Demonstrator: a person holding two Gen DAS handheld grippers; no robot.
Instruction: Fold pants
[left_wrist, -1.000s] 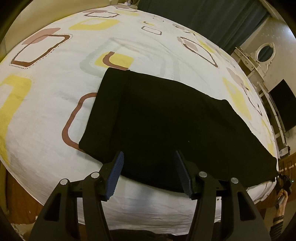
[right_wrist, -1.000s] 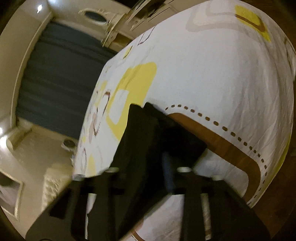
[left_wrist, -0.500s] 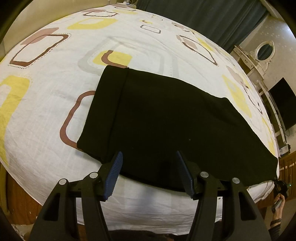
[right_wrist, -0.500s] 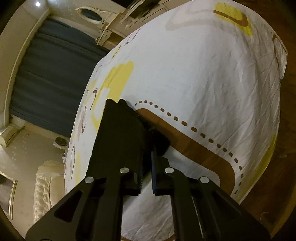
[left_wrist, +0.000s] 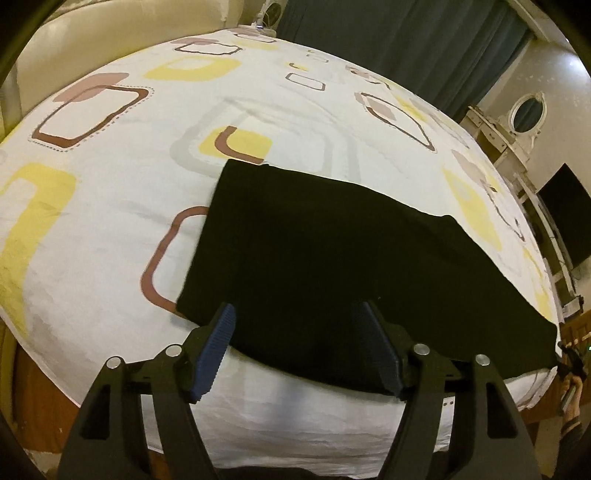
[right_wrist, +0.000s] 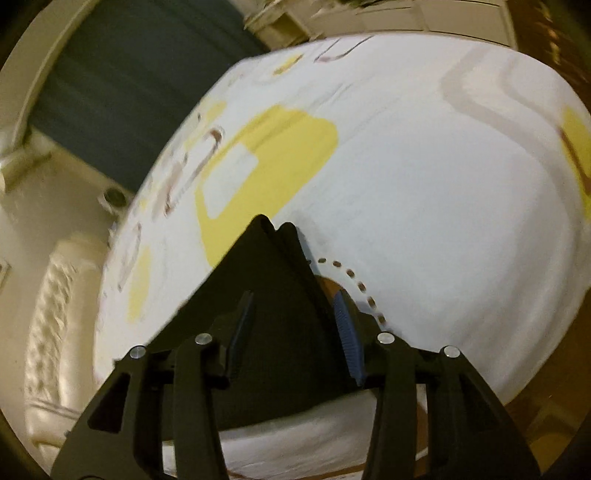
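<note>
The black pants (left_wrist: 343, 266) lie flat on the patterned bedsheet (left_wrist: 110, 184), already doubled into a long dark band that runs from the middle of the bed toward its right edge. At the left, the left gripper (left_wrist: 299, 347) hovers over the near edge of the band with its jaws spread wide and nothing between them; the blue pads (left_wrist: 216, 345) straddle the hem, and whether they touch it cannot be told. If they close from here they may pinch only the top layer, or catch the sheet along with the cloth, so a lift could peel the layers apart or drag the bedding. Further right, the right gripper (right_wrist: 295, 328) sits over the far end of the pants (right_wrist: 273, 306) with its jaws also spread, the fabric rising in a small peak just ahead of them; that loose ridge could slump or skew the end, and the view is blurred, which suggests a quick motion that might nudge the cloth. Against half a second ago, the right jaws, then pressed nearly together at the fabric's end, now stand apart, so the grip there appears to be released, while the left gripper has barely shifted, jaws spread as before, and the pants lie in much the same place.
</note>
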